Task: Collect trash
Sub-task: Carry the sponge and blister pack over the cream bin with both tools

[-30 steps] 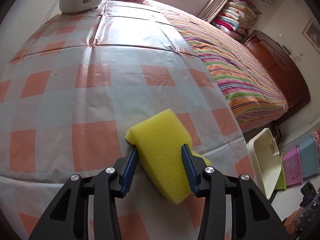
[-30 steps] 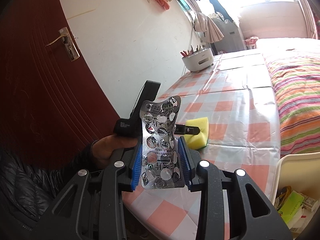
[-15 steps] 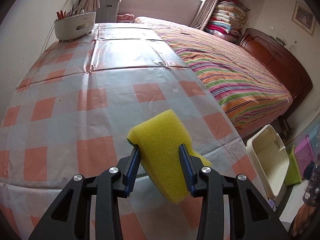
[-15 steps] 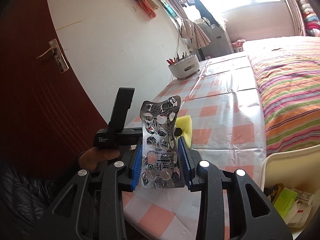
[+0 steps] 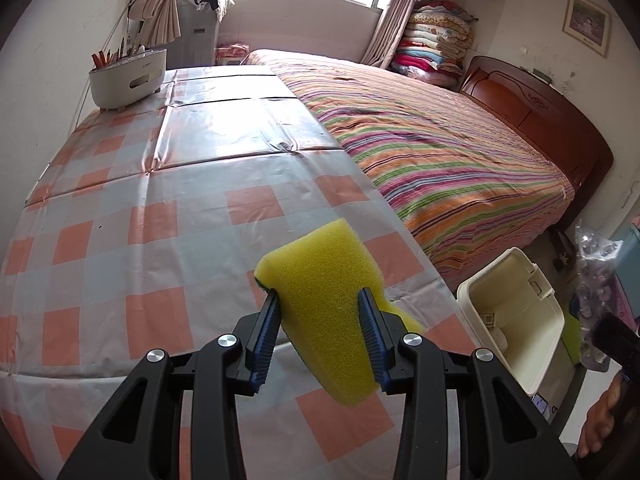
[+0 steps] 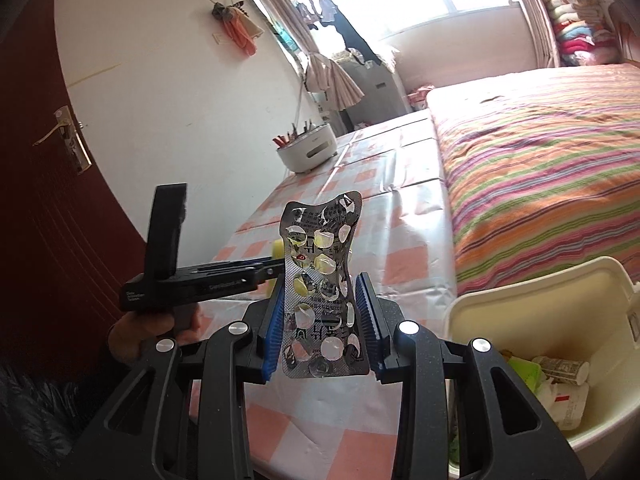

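Observation:
My left gripper (image 5: 319,304) is shut on a yellow sponge (image 5: 320,284) and holds it above the checkered table (image 5: 160,208) near its right edge. My right gripper (image 6: 320,304) is shut on an empty silver blister pack (image 6: 322,288) that stands upright between the pads. The cream trash bin (image 6: 532,304) sits on the floor to the right of the table, with some litter inside; it also shows in the left wrist view (image 5: 516,312). The left gripper shows from the side in the right wrist view (image 6: 276,270), with the blister pack at the right edge of the left wrist view (image 5: 592,272).
A white holder with pens (image 5: 128,76) stands at the table's far left corner. A bed with a striped cover (image 5: 440,152) runs along the table's right side. A dark red door (image 6: 40,200) is at the left. Folded blankets (image 5: 432,44) are stacked by the window.
My left gripper has lifted and tilted up with the sponge, so more of the room shows. My right gripper has moved toward the bin, holding the blister pack.

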